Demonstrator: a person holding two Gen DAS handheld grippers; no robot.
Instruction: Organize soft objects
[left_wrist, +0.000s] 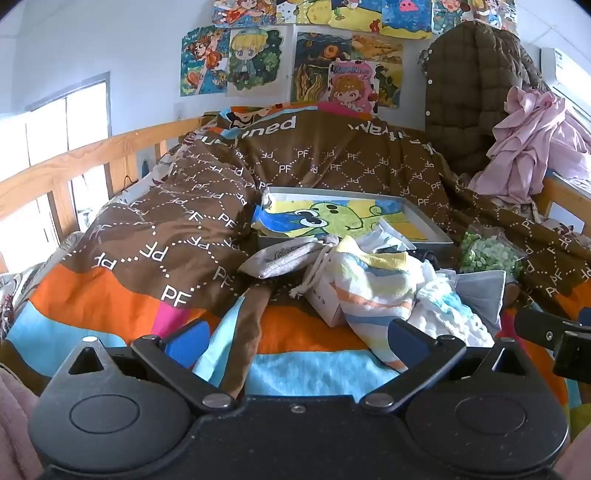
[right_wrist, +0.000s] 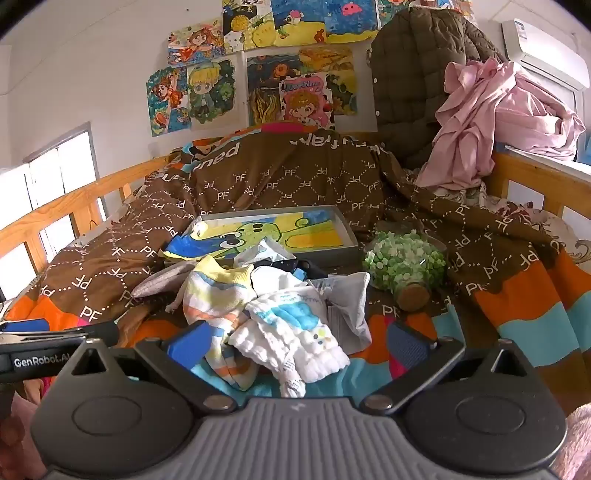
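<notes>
A heap of soft things lies on the bed in front of both grippers: a striped pastel sock (left_wrist: 373, 284) (right_wrist: 214, 295), a white muslin cloth (left_wrist: 443, 310) (right_wrist: 295, 332), a grey drawstring pouch (left_wrist: 284, 254) (right_wrist: 159, 284) and a grey face mask (left_wrist: 476, 288) (right_wrist: 351, 306). My left gripper (left_wrist: 295, 343) stands open over the orange and blue quilt, its right finger beside the sock. My right gripper (right_wrist: 297, 343) is open too, with the muslin cloth and the sock's toe lying between its fingers, untouched by the pads.
A shallow grey box with a frog painting (left_wrist: 351, 221) (right_wrist: 273, 232) sits behind the heap. A jar of green and white bits (right_wrist: 402, 266) lies on its side at the right. The brown quilt (left_wrist: 177, 221) is bunched left; pink cloth (right_wrist: 491, 122) hangs on the wooden rail.
</notes>
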